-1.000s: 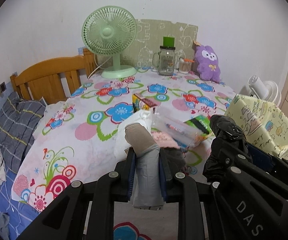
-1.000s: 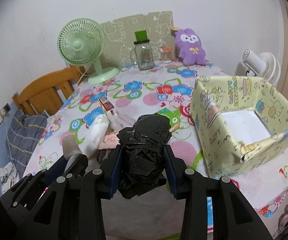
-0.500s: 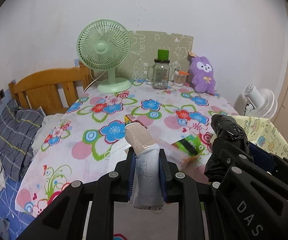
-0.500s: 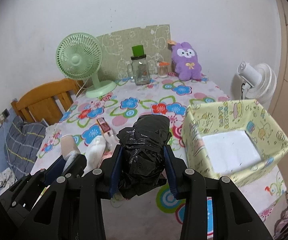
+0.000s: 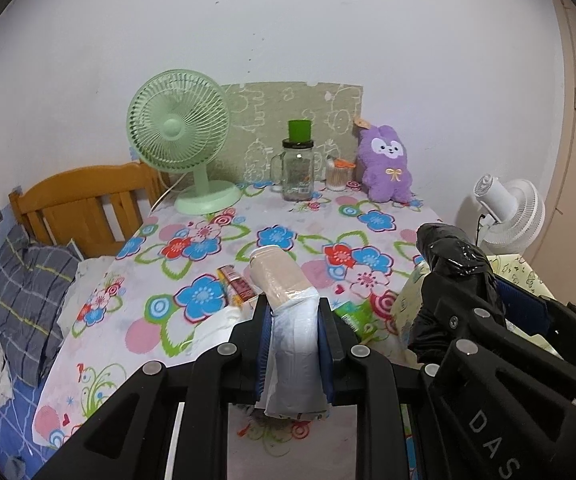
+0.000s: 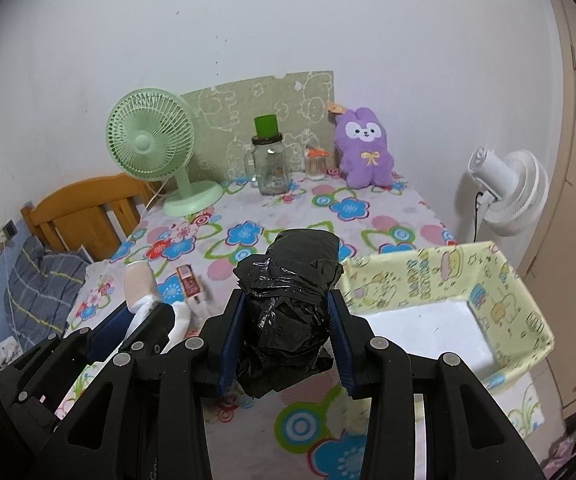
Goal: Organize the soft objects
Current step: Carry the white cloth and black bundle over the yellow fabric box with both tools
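My left gripper (image 5: 293, 312) is shut on a soft grey-and-beige roll (image 5: 288, 320) and holds it above the near edge of the flowered table (image 5: 208, 248); the roll also shows in the right wrist view (image 6: 138, 284). My right gripper (image 6: 286, 312) is shut on a crumpled black plastic bag bundle (image 6: 288, 292), held above the table just left of the yellow patterned box (image 6: 488, 280). The bundle also shows at the right of the left wrist view (image 5: 452, 264). The box is open, with a white bottom.
A green fan (image 5: 180, 140), a glass jar with a green lid (image 5: 298, 168), a small container and a purple plush (image 5: 386, 168) stand at the far edge. A small red packet (image 6: 188, 286) and white soft items lie near the front. A wooden bed (image 5: 84, 204) is at left, a white fan (image 6: 504, 192) at right.
Both grippers have risen and pulled back from the table with their objects still held; the table items and the box now sit lower and farther in view.
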Motion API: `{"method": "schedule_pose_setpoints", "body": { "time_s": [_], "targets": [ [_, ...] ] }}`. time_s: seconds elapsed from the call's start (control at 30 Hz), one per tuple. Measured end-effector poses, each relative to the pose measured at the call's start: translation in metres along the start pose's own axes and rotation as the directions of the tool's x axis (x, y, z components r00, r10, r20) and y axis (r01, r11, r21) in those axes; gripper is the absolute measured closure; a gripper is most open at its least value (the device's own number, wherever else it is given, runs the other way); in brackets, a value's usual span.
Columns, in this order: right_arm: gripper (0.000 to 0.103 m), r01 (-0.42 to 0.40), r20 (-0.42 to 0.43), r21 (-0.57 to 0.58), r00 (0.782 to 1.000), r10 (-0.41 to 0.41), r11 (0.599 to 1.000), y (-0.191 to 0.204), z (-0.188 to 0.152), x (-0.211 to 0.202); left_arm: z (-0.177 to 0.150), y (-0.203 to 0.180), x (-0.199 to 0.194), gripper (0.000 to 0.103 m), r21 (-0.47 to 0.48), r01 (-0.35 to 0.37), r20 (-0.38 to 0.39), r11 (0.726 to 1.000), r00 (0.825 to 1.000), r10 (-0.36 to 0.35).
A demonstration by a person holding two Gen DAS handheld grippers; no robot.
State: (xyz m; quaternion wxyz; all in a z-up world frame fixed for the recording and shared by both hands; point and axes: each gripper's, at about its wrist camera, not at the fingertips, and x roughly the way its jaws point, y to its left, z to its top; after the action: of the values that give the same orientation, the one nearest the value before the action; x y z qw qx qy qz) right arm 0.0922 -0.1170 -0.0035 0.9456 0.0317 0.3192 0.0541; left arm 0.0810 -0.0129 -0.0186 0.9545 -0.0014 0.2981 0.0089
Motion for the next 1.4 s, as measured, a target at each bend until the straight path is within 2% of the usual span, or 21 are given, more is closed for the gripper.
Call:
{"method": "schedule_pose_setpoints", "body": {
  "time_s": [0.67,1.13,1.4],
  "targets": [
    [0.060,0.054,0.031,-0.030,0.998,-0.053,0.998,-0.057,0.023,-0.005,0.021,-0.058,0.010,0.084,0.047,0.062,0.015,0.997,0.998,-0.062],
    [0.060,0.070,0.029,-0.037,0.997,-0.069,0.997,-0.095,0.025,0.000,0.020,-0.096,0.021,0.084,0.048,0.100,0.007,0.994,0.995,-0.100],
    [0.060,0.082,0.003,-0.026,0.997,-0.082,0.996,-0.118,0.021,0.010,0.015,-0.116,0.036,0.084,0.061,0.121,-0.031,0.991,0.992,-0.120]
  ]
}}
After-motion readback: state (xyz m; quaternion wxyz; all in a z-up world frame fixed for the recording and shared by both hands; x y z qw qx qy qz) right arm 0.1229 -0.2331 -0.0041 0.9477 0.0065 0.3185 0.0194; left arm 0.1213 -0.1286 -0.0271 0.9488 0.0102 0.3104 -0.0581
